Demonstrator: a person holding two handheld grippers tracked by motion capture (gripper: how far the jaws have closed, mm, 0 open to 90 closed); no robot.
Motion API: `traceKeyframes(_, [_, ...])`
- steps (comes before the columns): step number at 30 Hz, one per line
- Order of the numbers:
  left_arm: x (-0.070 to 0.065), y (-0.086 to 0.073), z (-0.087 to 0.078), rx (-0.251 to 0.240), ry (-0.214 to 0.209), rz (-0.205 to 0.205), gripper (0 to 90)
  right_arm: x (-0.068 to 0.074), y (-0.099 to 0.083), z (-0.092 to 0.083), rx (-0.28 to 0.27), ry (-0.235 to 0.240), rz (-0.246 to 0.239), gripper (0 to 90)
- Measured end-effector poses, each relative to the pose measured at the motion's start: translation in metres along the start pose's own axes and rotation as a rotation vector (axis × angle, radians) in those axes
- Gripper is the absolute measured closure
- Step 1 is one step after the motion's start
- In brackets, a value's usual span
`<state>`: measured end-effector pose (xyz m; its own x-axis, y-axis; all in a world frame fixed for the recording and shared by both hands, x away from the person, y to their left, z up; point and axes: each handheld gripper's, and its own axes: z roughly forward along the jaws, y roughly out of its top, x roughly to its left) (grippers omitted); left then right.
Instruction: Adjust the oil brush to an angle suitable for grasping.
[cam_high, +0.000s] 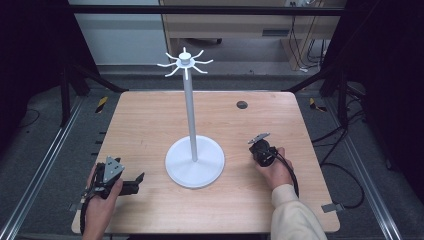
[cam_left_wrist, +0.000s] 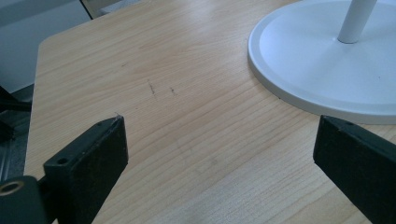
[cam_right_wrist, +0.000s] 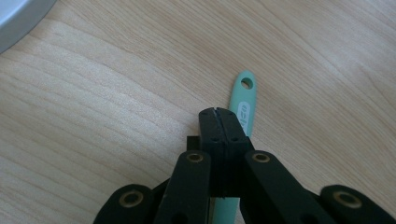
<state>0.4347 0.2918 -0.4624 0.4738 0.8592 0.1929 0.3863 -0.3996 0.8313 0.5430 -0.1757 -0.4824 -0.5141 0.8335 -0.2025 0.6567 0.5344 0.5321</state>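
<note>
- In the right gripper view my right claw (cam_right_wrist: 218, 113) sits low in the middle of the frame, its two black jaws pressed flat together with nothing pinched between them.
- Just past them and partly under them lies a mint-green handle (cam_right_wrist: 243, 100), flat on the wood, its end with the hang hole pointing to the upper right of the frame. Whether the jaws touch it I cannot tell.
- In the high view that claw (cam_high: 262, 150) is at the right of centre, just right of the white stand's round base (cam_high: 195, 162).
- My left claw (cam_left_wrist: 219, 154) is spread wide in the left gripper view, bare table (cam_left_wrist: 154, 84) between the jaws and the base's rim at the upper right.
- In the high view it (cam_high: 131, 184) lies at the lower left, pointing right toward the base, near the table's front edge.
</note>
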Motion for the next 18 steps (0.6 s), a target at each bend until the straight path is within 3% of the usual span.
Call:
traceKeyframes(11, [0.000, 0.000, 0.000, 0.003, 0.001, -0.001, 2.7, -0.001, -0.001, -0.001, 0.001, 0.002, 0.012, 90.0])
traceKeyframes(18, [0.000, 0.000, 0.001, 0.005, 0.000, -0.002, 2.7, -0.002, -0.002, -0.013, -0.033, 0.027, 0.041, 90.0])
